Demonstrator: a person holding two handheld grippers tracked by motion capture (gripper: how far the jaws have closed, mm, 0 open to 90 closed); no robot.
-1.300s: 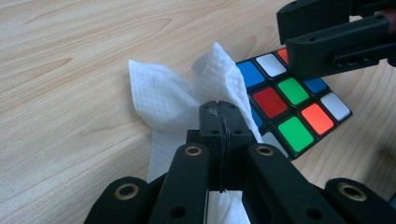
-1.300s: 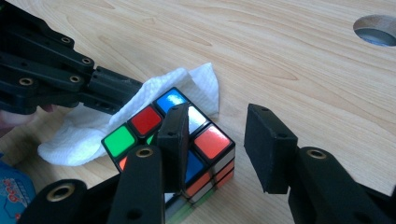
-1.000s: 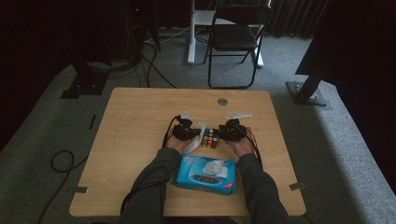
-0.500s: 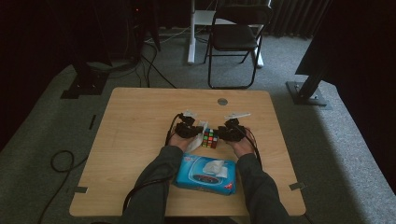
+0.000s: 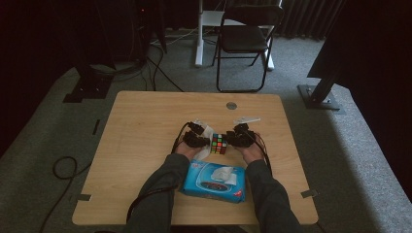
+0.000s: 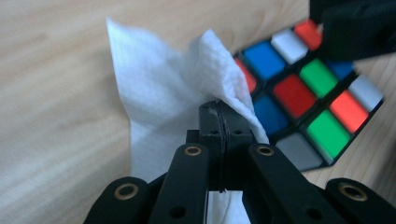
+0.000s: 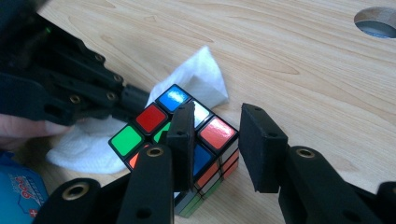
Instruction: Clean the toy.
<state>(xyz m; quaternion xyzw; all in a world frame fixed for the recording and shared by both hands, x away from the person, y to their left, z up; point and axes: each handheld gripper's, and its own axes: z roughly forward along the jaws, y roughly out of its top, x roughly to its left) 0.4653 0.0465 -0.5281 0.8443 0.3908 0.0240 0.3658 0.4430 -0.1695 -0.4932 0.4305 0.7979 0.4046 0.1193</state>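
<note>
A scrambled colour cube [image 5: 218, 143] stands on the wooden table [image 5: 145, 126] between my two grippers. My left gripper [image 5: 203, 141] is shut on a white wipe [image 6: 159, 88] and holds it against the cube's [image 6: 308, 98] left side. In the left gripper view its jaws [image 6: 223, 116] meet with the tissue pinched between them. My right gripper [image 7: 217, 130] hangs over the cube's [image 7: 152, 119] right corner. Its jaws have just been closing and keep a narrow gap. The corner shows in that gap, but the pads do not visibly press on it.
A blue pack of wipes [image 5: 214, 180] lies by the table's near edge, between the person's forearms. A round cable hole [image 5: 231, 105] sits at the table's far side. A black folding chair [image 5: 245, 39] stands on the carpet beyond.
</note>
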